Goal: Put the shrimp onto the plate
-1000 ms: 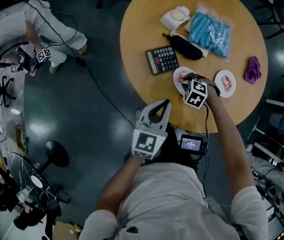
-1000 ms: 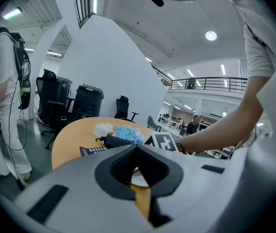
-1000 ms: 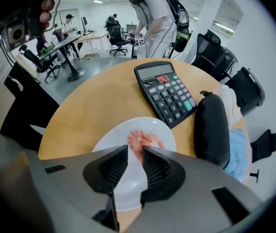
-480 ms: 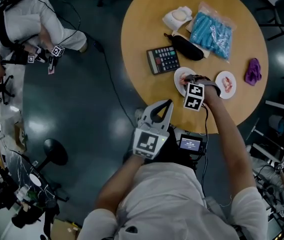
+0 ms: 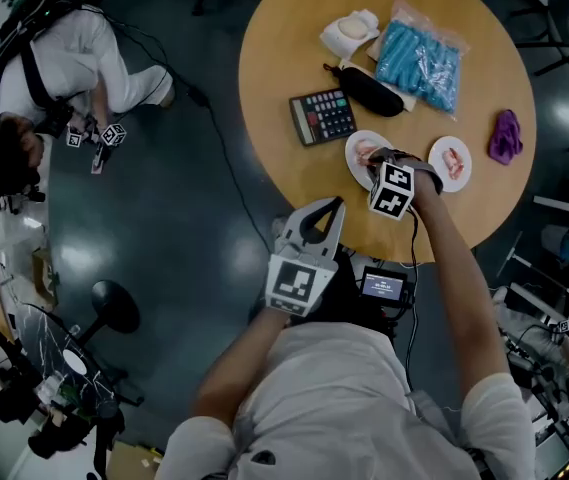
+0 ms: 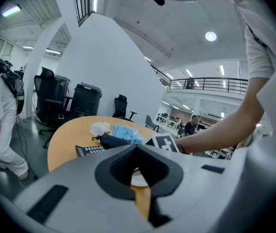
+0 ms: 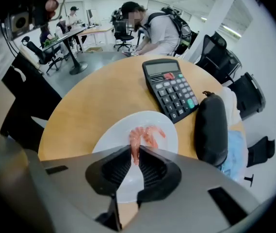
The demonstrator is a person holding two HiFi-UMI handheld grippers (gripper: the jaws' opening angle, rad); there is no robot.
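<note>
The left gripper (image 6: 138, 148) hangs short of the table (image 5: 284, 58), its jaws together on nothing. On the nearer plate (image 7: 109, 139) lies the shrimp (image 7: 146, 134), pink and curled. The right gripper (image 7: 135, 153) points steeply down over it. Its jaws have just been closing and now pinch the shrimp's thin end between their tips. The shrimp looks light, soft and probably slick, so a gentle hold on the thicker body seems safer than the tail, which may slip or tear. Further right, a second plate (image 5: 451, 161) sits near.
</note>
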